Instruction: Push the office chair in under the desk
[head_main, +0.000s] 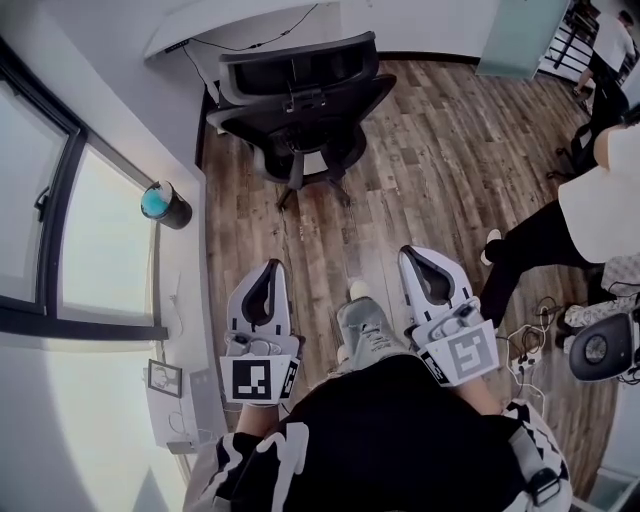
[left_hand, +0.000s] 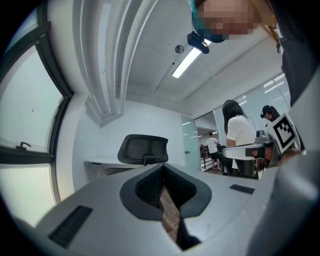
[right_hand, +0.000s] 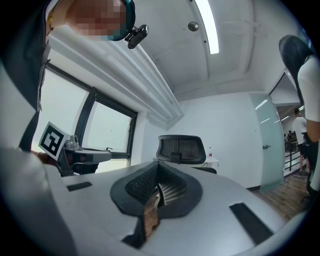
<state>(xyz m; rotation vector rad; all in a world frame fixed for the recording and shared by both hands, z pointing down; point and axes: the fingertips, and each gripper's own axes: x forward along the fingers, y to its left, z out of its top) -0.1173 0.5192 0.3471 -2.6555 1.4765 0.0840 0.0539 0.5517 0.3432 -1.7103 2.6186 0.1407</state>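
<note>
Right gripper (right_hand: 158, 175) closed, empty; office chair (right_hand: 181, 149) ahead, well apart, before desk (right_hand: 211, 161).

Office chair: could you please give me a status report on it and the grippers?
Left gripper and right gripper shut, empty, well short of the chair. Chair by the desk, untouched. Open wood floor between; person standing off to the right.

No legible text, labels, brands, numbers or signs anywhere in view

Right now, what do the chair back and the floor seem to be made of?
Chair back: looks like black mesh in a dark plastic frame; a fine weave shows. Floor: brown wood or wood-look laminate, matte; plank seams and grain show.
</note>
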